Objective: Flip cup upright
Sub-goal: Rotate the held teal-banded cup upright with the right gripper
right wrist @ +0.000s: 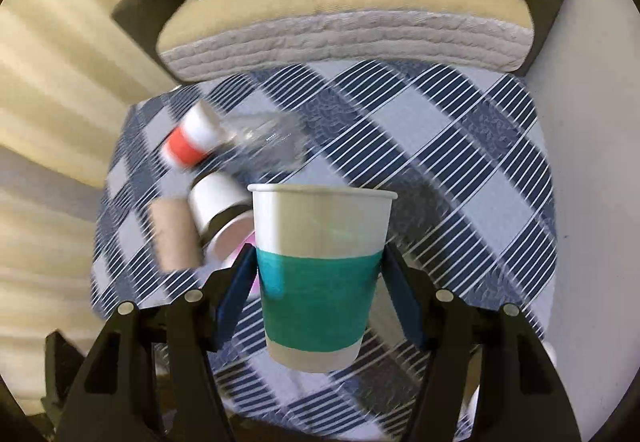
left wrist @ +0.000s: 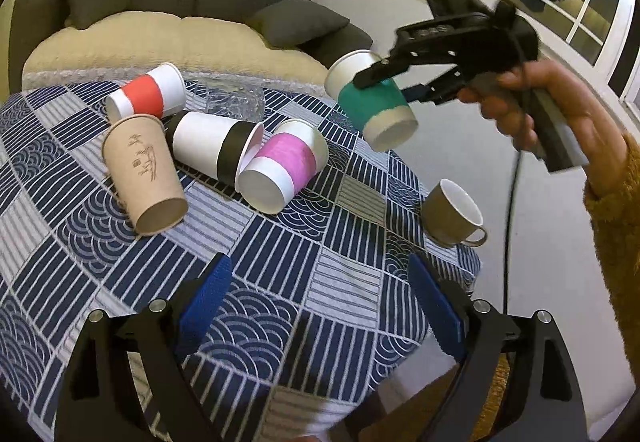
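My right gripper [right wrist: 318,282] is shut on a white paper cup with a green band [right wrist: 320,278] and holds it in the air above the table. In the left wrist view the green cup [left wrist: 370,102] hangs tilted, base toward the camera, in the right gripper [left wrist: 390,80] above the table's far right. My left gripper [left wrist: 320,306] is open and empty, low over the near part of the patterned tablecloth [left wrist: 280,282].
Several paper cups lie on their sides: red-banded [left wrist: 146,96], brown [left wrist: 144,174], black-banded [left wrist: 214,146], pink-banded [left wrist: 284,164]. A clear plastic cup [left wrist: 234,102] lies behind them. A brown ceramic mug [left wrist: 454,214] stands near the right table edge. A sofa [left wrist: 180,14] stands beyond.
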### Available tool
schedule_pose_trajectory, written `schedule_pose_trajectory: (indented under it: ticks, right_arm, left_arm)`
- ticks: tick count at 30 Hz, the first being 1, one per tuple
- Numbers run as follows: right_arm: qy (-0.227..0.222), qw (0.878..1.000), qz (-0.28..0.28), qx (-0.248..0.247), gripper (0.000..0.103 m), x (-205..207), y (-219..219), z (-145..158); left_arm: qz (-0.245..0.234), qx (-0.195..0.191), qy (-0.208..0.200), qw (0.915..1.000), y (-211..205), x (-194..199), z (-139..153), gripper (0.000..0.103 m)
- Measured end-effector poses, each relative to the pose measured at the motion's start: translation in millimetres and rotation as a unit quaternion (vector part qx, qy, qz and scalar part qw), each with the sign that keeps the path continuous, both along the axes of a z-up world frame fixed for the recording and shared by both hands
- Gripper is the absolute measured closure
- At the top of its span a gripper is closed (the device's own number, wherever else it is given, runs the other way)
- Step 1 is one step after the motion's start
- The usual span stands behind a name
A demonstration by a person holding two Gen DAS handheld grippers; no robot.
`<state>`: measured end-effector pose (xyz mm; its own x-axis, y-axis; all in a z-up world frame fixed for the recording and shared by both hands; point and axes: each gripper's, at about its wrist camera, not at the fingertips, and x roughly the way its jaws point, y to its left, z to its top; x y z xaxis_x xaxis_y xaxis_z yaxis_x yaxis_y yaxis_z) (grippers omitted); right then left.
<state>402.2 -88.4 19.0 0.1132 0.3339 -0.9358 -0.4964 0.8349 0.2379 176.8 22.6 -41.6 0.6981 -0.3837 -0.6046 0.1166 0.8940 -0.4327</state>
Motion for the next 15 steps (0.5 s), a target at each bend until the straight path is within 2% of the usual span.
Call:
schedule_pose_trajectory:
  ticks: [8,15]
  right_arm:
    - [0.035,0.998,0.03,0.034,0.039,-71.9,13.8,0.9]
    - [0.068,0.995,0.027,0.064,0.039,-112.4,20.0,-18.9]
  left_arm:
    - [0.003,-0.02,-0.005,0.9998,-2.4,-40.2,11.4,0.016]
    - [0.002,-0.03,-0.001,0.9995,-7.3,-78.2,13.0,0.016]
